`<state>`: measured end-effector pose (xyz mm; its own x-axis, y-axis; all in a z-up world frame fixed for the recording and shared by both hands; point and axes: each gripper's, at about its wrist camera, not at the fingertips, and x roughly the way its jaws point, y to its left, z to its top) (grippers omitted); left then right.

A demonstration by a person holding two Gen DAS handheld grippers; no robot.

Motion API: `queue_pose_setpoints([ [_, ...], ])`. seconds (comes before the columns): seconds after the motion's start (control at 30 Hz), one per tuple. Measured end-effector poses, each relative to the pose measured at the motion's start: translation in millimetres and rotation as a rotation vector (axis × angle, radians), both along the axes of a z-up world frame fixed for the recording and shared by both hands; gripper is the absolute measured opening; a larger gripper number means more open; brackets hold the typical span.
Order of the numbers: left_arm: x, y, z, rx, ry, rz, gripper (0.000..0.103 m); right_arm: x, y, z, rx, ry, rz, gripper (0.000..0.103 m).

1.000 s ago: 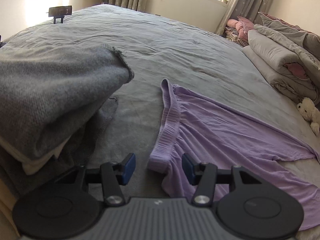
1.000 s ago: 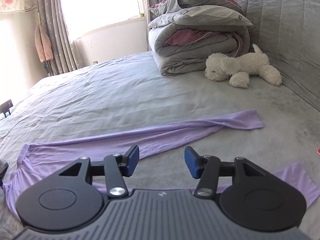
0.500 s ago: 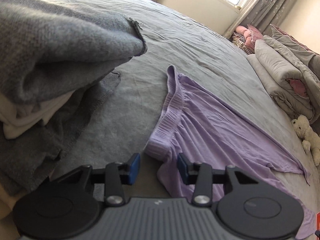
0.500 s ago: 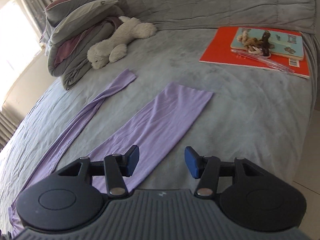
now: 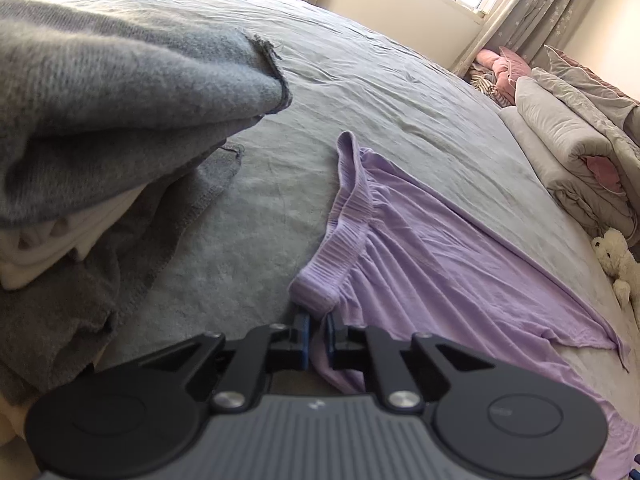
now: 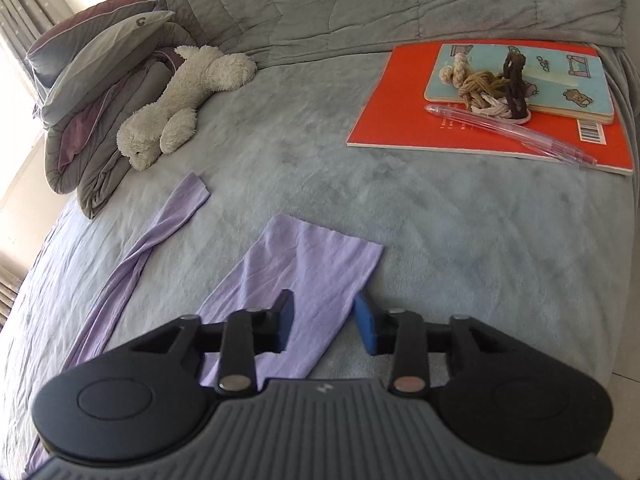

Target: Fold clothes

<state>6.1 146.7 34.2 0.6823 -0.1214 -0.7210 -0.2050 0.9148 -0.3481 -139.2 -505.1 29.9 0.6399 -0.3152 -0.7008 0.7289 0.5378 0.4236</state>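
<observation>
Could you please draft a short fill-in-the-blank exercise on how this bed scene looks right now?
1. The left gripper is pinching the ribbed waistband of the ____ cotton trousers.
2. A clear plastic pen lies on the large ____ book.
3. The white plush toy dog lies beside the stack of folded ____.

Missing words: purple; orange; bedding

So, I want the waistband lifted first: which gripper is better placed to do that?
Left. The left gripper is closing on the waistband corner of the purple trousers. The right gripper, also closing, sits at a leg cuff.
</observation>
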Motion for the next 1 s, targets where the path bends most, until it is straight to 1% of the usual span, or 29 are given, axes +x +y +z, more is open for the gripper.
queue_pose_setpoints([
  [0.03, -1, 1, 2, 0.0, -0.009, 0.005, 0.007, 2, -1, -1, -0.005, 0.012, 0.002, 0.006],
  [0.07, -1, 3, 5, -0.002, -0.017, 0.01, 0.007, 3, -3, -2, -0.009, 0.019, -0.003, 0.003],
  [0.17, -4, 8, 12, -0.015, -0.036, 0.025, 0.006, 0, -5, 5, -0.049, 0.0, -0.026, 0.002],
  [0.23, -6, 12, 16, -0.032, -0.045, 0.033, 0.006, -4, -1, 17, -0.131, -0.019, -0.036, 0.001],
  [0.33, -9, 19, 23, -0.056, -0.058, 0.044, 0.006, -11, 3, 32, -0.204, -0.083, -0.041, 0.001],
  [0.37, -10, 20, 24, -0.056, -0.058, 0.044, 0.006, -11, 1, 31, -0.204, -0.074, -0.045, 0.001],
  [0.53, -12, 21, 25, -0.059, -0.058, 0.034, 0.005, -9, -6, 22, -0.129, -0.041, -0.059, 0.001],
  [0.63, -9, 20, 23, -0.046, -0.047, 0.032, 0.006, -7, -6, 18, -0.082, -0.01, -0.034, 0.002],
  [0.67, -8, 19, 22, -0.042, -0.043, 0.031, 0.006, -6, -6, 17, -0.065, 0.0, -0.027, 0.006],
  [0.7, -7, 19, 21, -0.04, -0.037, 0.03, 0.006, -8, -9, 14, -0.041, 0.007, -0.048, 0.014],
  [0.8, -6, 19, 21, -0.037, -0.035, 0.029, 0.006, -15, -17, 5, 0.03, 0.029, -0.11, 0.014],
  [0.93, -8, 20, 22, -0.038, -0.046, 0.027, 0.006, -15, -23, 2, 0.053, 0.016, -0.124, 0.015],
  [0.97, -8, 20, 23, -0.037, -0.047, 0.027, 0.006, -15, -24, 1, 0.065, 0.003, -0.122, 0.017],
  [1.0, -8, 19, 23, -0.035, -0.049, 0.026, 0.006, -14, -25, 1, 0.077, -0.01, -0.12, 0.025],
])
